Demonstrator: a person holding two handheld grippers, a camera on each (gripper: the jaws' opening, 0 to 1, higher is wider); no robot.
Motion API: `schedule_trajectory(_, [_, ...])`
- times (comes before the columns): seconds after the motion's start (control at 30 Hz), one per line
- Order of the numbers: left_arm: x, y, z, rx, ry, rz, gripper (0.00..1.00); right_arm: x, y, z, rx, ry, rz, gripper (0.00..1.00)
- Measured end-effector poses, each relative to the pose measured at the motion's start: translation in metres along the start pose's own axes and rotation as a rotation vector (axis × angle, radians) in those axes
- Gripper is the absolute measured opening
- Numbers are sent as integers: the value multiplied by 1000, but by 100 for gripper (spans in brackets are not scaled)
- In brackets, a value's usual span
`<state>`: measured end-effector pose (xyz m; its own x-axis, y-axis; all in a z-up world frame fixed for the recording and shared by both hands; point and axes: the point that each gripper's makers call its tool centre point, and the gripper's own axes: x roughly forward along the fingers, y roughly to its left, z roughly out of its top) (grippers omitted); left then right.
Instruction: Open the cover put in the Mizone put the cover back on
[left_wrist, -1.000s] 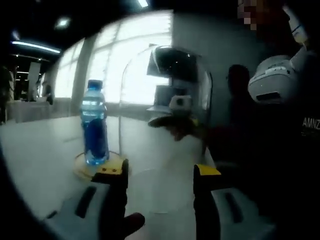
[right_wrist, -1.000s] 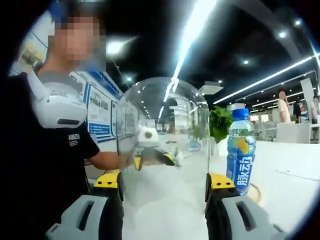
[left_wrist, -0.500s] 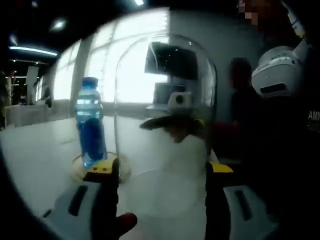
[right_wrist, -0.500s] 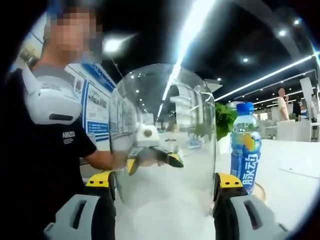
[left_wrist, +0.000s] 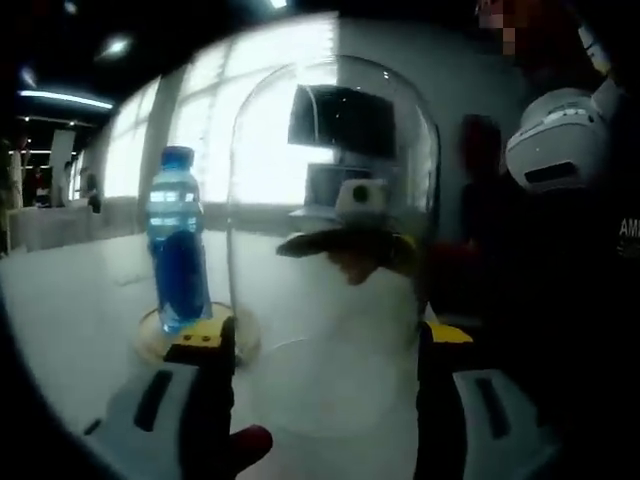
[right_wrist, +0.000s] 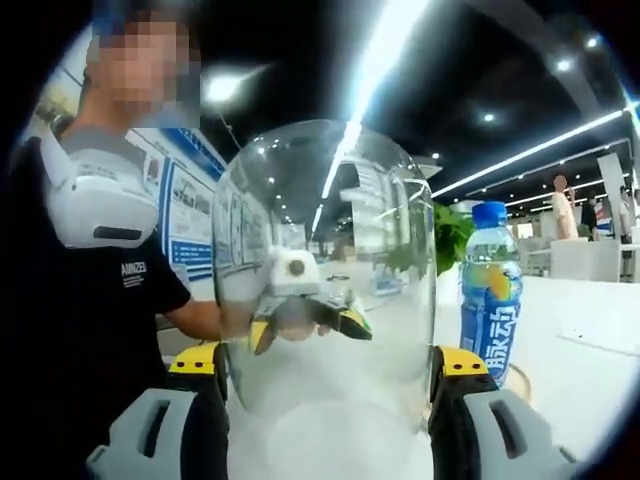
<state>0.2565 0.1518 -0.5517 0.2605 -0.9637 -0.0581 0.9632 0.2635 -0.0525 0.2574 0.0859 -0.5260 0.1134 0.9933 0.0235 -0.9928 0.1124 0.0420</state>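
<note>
In the left gripper view the cover (left_wrist: 330, 250) stands between the left gripper's (left_wrist: 320, 345) jaws, and the Mizone bottle (left_wrist: 178, 245) stands upright on a round base (left_wrist: 150, 335) left of the cover. In the right gripper view the cover (right_wrist: 325, 270) sits between the right gripper's (right_wrist: 325, 365) jaws; the bottle (right_wrist: 490, 295) stands right of it on the table (right_wrist: 580, 370), and the person (right_wrist: 100, 270) stands left of it.

A clear glass dome cover (left_wrist: 330, 250) stands upright between the jaws of both grippers, its rounded top up and its open rim down, just above the white table. Beside it and apart from it, the Mizone bottle (left_wrist: 178, 255) stands upright on a round yellowish base (left_wrist: 150, 338): blue liquid, blue cap, blue label with white characters (right_wrist: 491, 290), capped and outside the cover (right_wrist: 325, 270)
</note>
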Motion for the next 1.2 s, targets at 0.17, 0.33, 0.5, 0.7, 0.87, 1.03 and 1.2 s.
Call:
schedule_trajectory(0.17, [4,-1,3,-31,-42,3,65,1,0,0,8,-13,-2,77])
schedule_trajectory(0.33, [7,-1,4,-36,-59,9,68,3,1,0,10,-7,-9,78])
schedule_trajectory(0.5, [14,-2,4,-30,-74,24,71,4,1,-1,10,-20,-20,79])
schedule_trajectory(0.7, [14,-1,5,-18,-77,34,71,3,0,-1,8,-21,-25,79])
schedule_trajectory(0.87, [12,-2,6,-7,-94,40,70,3,1,-1,6,-19,-27,79])
schedule_trajectory(1.03, [12,-1,7,-4,-95,34,70,4,1,-2,-14,2,-23,79])
schedule_trajectory(1.2, [13,-1,10,-35,-97,9,73,6,1,-6,-53,39,-6,80])
